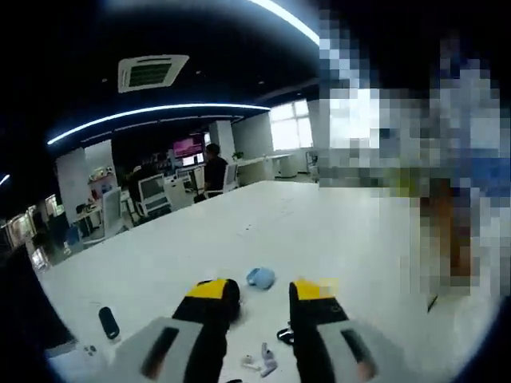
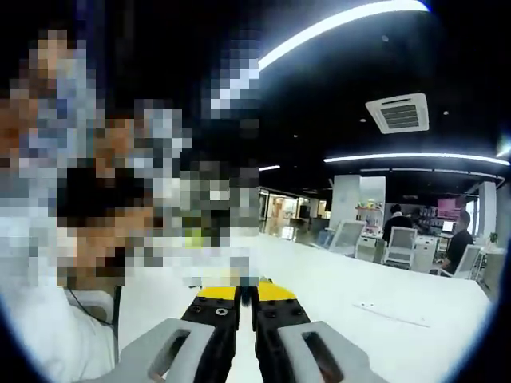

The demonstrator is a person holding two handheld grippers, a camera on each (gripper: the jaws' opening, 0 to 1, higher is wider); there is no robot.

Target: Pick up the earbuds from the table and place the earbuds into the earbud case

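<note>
In the left gripper view my left gripper [image 1: 263, 291] stands open above a white table [image 1: 319, 231], nothing between its black, yellow-tipped jaws. A light blue earbud case [image 1: 260, 278] lies on the table just beyond the gap between the jaws. Pale earbuds [image 1: 266, 361] lie on the table lower down between the jaws, close to the camera. In the right gripper view my right gripper [image 2: 247, 290] is shut, its jaws pressed together with nothing visible between them, raised over the white table [image 2: 383, 295].
A small black oblong object [image 1: 108, 322] lies on the table at the left. A dark clip-like item [image 1: 284, 335] lies by the right jaw. Desks, chairs and monitors stand at the far side, where a person [image 1: 214, 171] sits. A person's pale sleeve [image 2: 48, 335] shows at the left.
</note>
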